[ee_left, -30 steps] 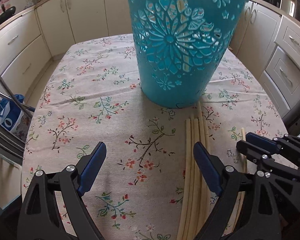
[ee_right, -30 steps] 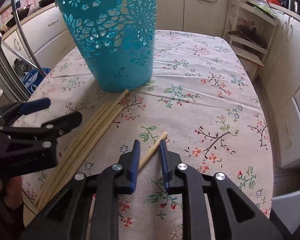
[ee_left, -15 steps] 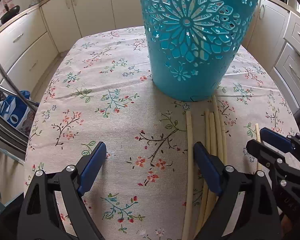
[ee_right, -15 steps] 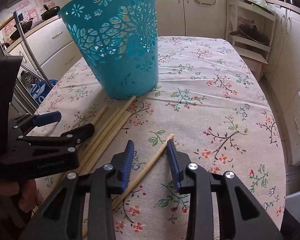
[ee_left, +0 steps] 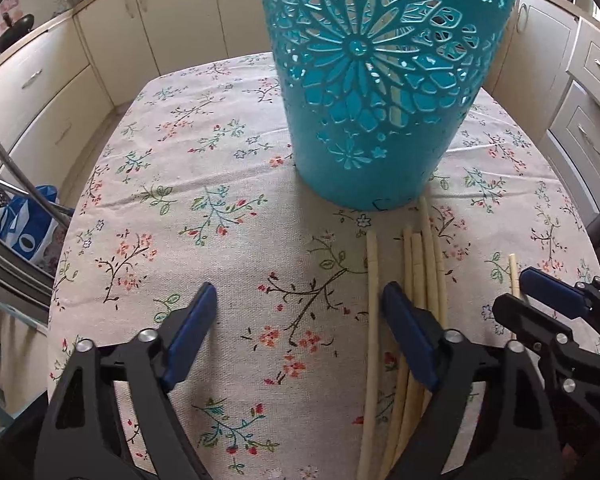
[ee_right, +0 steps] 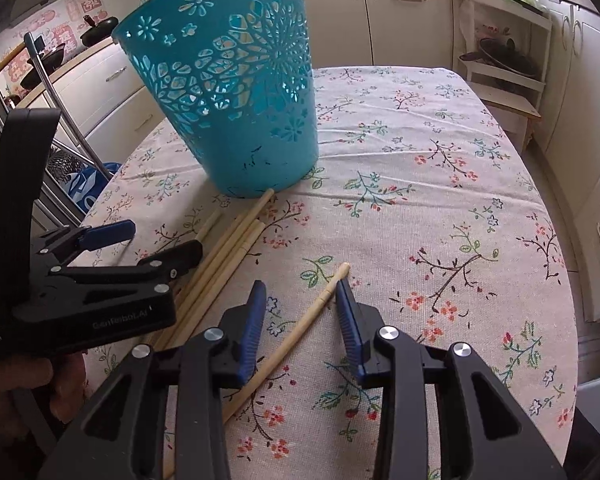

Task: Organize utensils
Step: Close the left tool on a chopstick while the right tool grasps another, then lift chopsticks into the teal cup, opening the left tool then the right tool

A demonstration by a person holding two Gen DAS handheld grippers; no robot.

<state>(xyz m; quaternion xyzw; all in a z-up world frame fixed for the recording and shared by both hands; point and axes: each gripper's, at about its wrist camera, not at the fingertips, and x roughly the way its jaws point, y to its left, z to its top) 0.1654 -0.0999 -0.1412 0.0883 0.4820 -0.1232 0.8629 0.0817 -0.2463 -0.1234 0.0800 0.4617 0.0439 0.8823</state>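
A teal cut-out basket (ee_left: 364, 100) (ee_right: 239, 100) stands upright on the floral tablecloth. In front of it lie several pale chopsticks (ee_left: 420, 272) (ee_right: 227, 248) side by side. My left gripper (ee_left: 297, 296) (ee_right: 161, 238) hovers low over them, and its jaws are closing. One stray chopstick (ee_left: 372, 280) lies just inside its right finger, untouched; the rest run under that finger. A single chopstick (ee_right: 320, 308) (ee_left: 512, 272) lies apart on the cloth between the fingers of my right gripper (ee_right: 300, 292) (ee_left: 514, 292). Those jaws are closing slightly, and the pads do not press it.
The table (ee_right: 460, 168) has rounded edges, with cream kitchen cabinets (ee_left: 51, 92) around it. A blue bag (ee_left: 23, 232) sits beyond the left edge, and a wooden rack (ee_right: 508, 72) holding a pan stands at the far right. A hand (ee_right: 3, 392) holds the left gripper.
The right gripper's jaws have widened from nearly closed around the single chopstick. The left gripper has moved nearer the basket and narrowed a little. One chopstick now lies apart from the bundle.
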